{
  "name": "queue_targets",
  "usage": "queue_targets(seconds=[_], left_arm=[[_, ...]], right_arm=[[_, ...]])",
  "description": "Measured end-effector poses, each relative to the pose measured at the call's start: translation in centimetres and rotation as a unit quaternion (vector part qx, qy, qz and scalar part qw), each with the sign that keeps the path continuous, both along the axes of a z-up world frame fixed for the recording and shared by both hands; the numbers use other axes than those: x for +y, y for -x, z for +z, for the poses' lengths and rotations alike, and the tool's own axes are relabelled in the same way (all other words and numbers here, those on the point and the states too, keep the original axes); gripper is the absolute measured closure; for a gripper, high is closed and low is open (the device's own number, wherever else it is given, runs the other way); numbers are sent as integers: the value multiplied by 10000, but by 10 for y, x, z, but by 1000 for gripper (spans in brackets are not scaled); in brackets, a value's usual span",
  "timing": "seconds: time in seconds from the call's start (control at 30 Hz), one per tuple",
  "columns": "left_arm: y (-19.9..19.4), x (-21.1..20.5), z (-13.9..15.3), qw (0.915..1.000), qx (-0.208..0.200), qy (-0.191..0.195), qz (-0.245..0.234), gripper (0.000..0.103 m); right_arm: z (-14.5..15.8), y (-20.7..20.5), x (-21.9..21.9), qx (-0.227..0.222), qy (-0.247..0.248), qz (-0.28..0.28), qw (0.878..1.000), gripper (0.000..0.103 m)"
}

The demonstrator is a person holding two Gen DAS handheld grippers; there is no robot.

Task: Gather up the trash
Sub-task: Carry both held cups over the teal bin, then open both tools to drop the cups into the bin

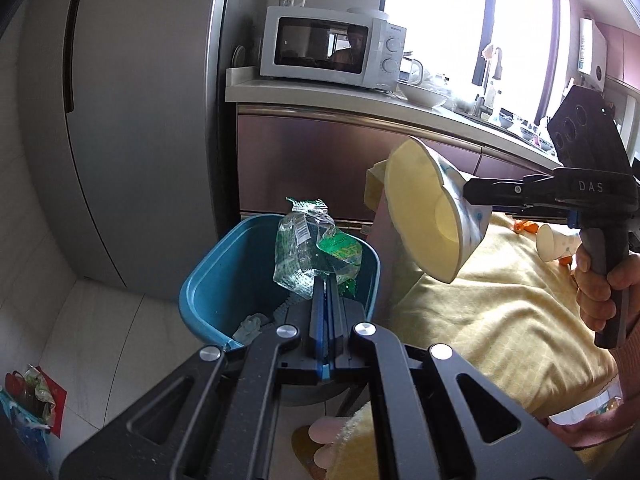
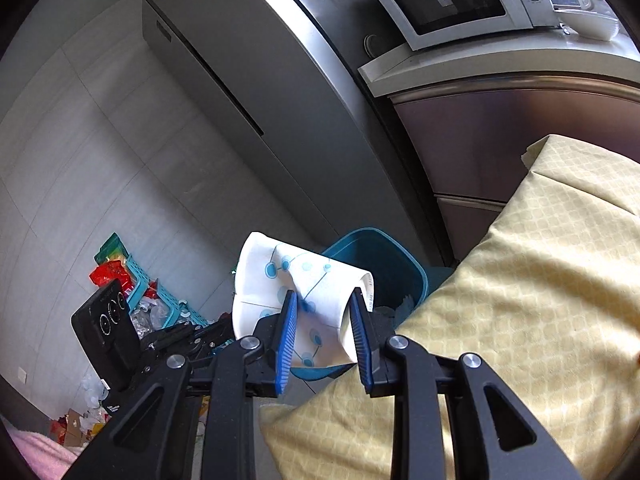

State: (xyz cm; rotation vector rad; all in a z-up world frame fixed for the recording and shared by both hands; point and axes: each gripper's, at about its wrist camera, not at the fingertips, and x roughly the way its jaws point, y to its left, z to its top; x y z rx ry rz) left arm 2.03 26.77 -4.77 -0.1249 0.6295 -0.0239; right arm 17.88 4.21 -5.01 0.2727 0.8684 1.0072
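Left wrist view: I record my left gripper [image 1: 326, 280] pinched on a crumpled plastic wrapper [image 1: 310, 254], held above the blue bin [image 1: 218, 276]. My right gripper [image 2: 325, 312] squeezes a crushed paper cup [image 2: 288, 280], its rim flattened, near the bin and over the edge of the yellow-covered table [image 2: 520, 280]. A second paper cup [image 1: 554, 242] lies on that table, well apart from the bin.

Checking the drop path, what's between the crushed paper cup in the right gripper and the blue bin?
Nothing: in the right wrist view the paper cup overlaps the blue bin directly.
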Motion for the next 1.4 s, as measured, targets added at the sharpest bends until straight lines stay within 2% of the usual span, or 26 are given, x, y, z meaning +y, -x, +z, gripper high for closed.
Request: queue_targets(seconds=[0.47,1.03,1.4], left_arm=[[-13,10,-17,9995,214,42,223,101],[-37,12,-43,9974,602,155,376,101],[-38,17,-50,9965,638,324,439,101]], right_arm=[[-20,-19,43,192,330,29,9993,78],[-44,-38,70,286,891,-101,9956,77],[-55,-37,85,342,1164,-26,9926,73]])
